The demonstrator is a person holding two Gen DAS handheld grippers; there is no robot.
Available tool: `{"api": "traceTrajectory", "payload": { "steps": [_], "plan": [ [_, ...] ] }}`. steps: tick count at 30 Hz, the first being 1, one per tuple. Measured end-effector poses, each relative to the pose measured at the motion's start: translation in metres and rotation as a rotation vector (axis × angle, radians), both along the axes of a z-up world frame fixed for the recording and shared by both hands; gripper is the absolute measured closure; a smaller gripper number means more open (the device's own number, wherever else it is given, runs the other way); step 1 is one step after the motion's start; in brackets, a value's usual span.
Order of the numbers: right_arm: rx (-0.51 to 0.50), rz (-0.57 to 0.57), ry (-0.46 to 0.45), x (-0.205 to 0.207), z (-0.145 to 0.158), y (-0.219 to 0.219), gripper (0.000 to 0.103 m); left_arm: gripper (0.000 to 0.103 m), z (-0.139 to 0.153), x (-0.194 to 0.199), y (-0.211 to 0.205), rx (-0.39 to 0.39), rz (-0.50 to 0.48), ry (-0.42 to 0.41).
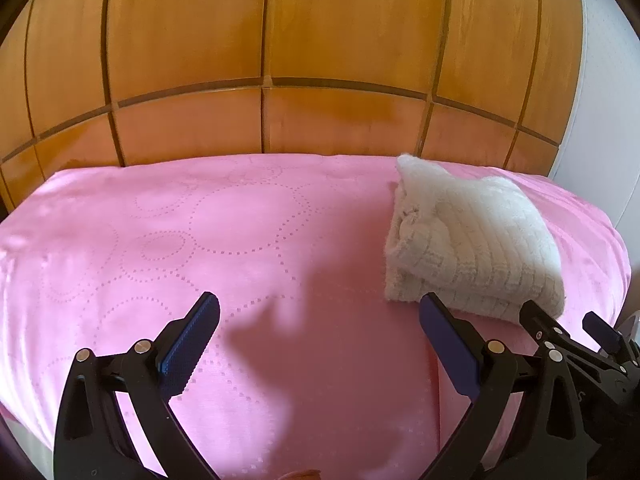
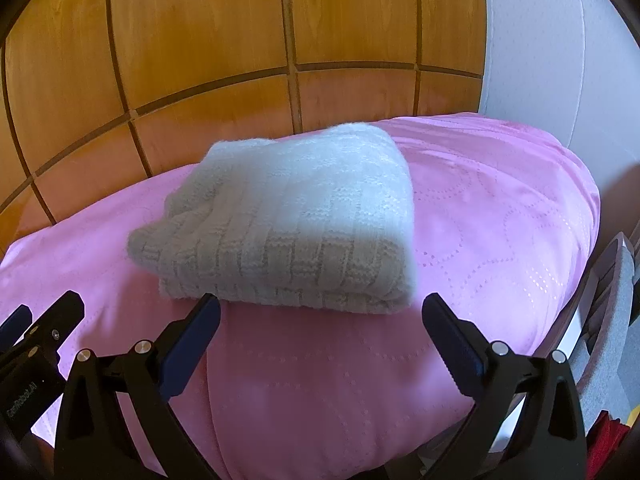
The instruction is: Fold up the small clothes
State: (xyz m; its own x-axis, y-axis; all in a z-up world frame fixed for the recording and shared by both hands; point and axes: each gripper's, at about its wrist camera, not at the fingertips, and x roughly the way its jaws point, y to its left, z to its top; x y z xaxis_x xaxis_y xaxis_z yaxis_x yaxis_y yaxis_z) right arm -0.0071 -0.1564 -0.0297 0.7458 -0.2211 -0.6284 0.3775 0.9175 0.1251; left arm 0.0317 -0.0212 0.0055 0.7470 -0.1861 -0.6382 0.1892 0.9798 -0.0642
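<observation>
- Wooden panelling [image 1: 280, 40] fills the background in both my wrist views, squared off by dark grooves, with a pale wall [image 2: 532, 48] on the right
- Below it I have a pink bedspread [image 1: 200, 220] with dotted circle patterns, smooth and mostly bare on the left side
- Folded white knit garment [image 2: 288, 216] lies on the pink cover, towards its right side and near the panelling; it is a thick, squared bundle with layered edges showing along the near side
- Left view shows that same garment off to the right of my left gripper [image 1: 320, 306], with open bedspread straight ahead between the fingers
- Left gripper jaws are spread wide, nothing between the blue pads, hovering over the cover with its shadow falling on the pink fabric
- Right gripper [image 2: 320, 306] is also spread wide and holding nothing, its left finger [image 2: 192, 340] tip right at the garment's near edge; I cannot tell if it touches
- Both grippers sit side by side, each one poking into the other's view at the edge
- No container in sight on the bed; at the far right of the right view I get a grey object [image 2: 612, 320] and something red [image 2: 608, 440], too cropped to identify
</observation>
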Motion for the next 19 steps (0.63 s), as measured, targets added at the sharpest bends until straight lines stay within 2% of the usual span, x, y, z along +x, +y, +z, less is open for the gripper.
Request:
{"api": "traceTrajectory", "payload": {
  "steps": [9, 12, 16, 19],
  "plan": [
    [0.01, 0.012, 0.013, 0.003, -0.002, 0.001, 0.002, 0.004, -0.002, 0.001, 0.002, -0.012, -0.001, 0.004],
    [0.014, 0.021, 0.011, 0.004, -0.002, 0.0, 0.002, 0.004, -0.008, 0.006, 0.003, -0.019, 0.003, 0.042],
    [0.01, 0.017, -0.047, -0.001, 0.012, -0.007, 0.002, 0.004, -0.014, 0.011, 0.006, -0.011, 0.044, 0.071],
    [-0.002, -0.023, -0.094, 0.004, 0.029, -0.033, 0.002, 0.004, -0.021, 0.016, 0.009, -0.009, 0.066, 0.096]
  ]
}}
